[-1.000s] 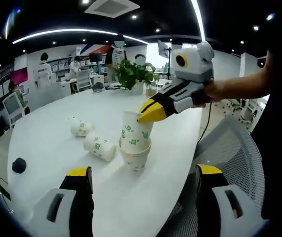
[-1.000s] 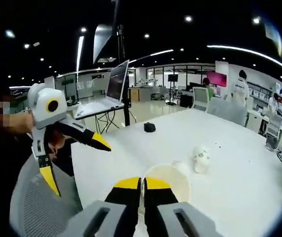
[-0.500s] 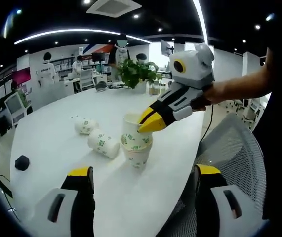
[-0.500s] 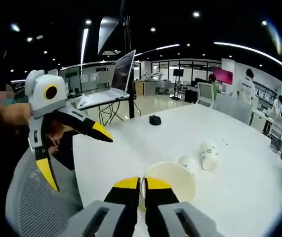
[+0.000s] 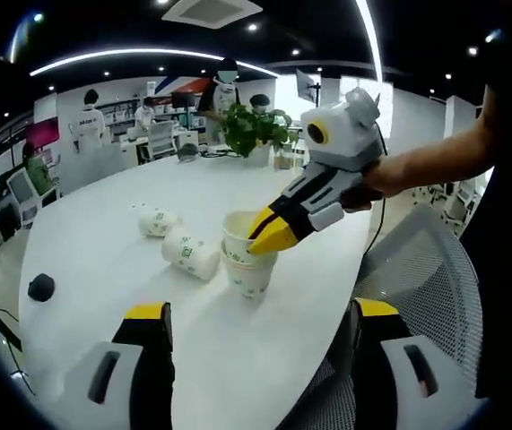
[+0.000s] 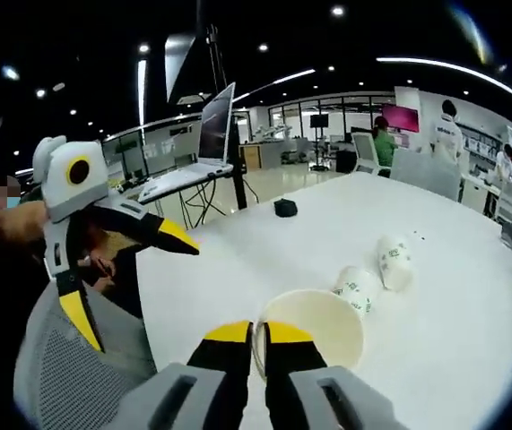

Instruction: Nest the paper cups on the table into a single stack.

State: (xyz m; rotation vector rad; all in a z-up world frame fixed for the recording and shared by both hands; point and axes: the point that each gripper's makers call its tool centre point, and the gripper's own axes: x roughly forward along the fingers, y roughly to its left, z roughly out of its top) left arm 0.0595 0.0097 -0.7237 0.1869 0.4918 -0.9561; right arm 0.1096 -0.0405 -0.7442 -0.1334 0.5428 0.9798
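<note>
My right gripper point(image 6: 257, 333) pinches the rim of the nested paper cups point(image 5: 249, 260); two printed cups point(image 6: 375, 273) lie tipped beyond it. My left gripper point(image 5: 254, 327) gapes wide, holding nothing.

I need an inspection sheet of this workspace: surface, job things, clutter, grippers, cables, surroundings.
Surface: white table, bare in most places.
Job's things: upright stack of nested cups near the table's edge; two loose cups lying on their sides beside it.
Clutter: small black object on the table; potted plant at the far end.
Grippers: right gripper shut on the stack's top rim; left gripper open, in the air off the table's edge.
Cables: one black cable hanging under the right gripper.
Surroundings: mesh chair at the table, open office, people behind, laptop on a stand.
</note>
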